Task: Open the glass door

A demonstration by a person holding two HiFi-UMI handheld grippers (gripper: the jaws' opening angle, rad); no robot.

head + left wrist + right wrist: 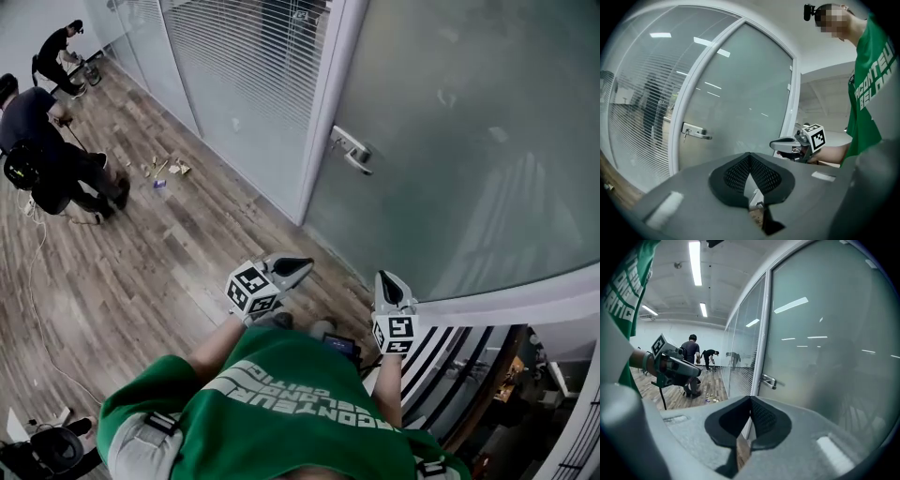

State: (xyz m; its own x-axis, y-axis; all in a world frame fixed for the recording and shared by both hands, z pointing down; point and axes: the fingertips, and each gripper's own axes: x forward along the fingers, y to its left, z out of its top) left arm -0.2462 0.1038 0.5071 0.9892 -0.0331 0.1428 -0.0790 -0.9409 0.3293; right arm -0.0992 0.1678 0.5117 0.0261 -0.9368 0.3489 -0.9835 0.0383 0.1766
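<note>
light: bright, even, ceiling strips (695, 261) | glare: reflections on glass door (825, 333) | edges: fisheye-dark, bent

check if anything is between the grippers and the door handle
Nothing visible. Only wood floor lies between the left gripper, the right gripper and the handle on the glass door.

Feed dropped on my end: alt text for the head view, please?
The left gripper and right gripper, both empty with jaws together, are held short of the frosted glass door; its silver lever handle is untouched. Two people in dark clothes are on the wood-plank floor at far left.
</note>
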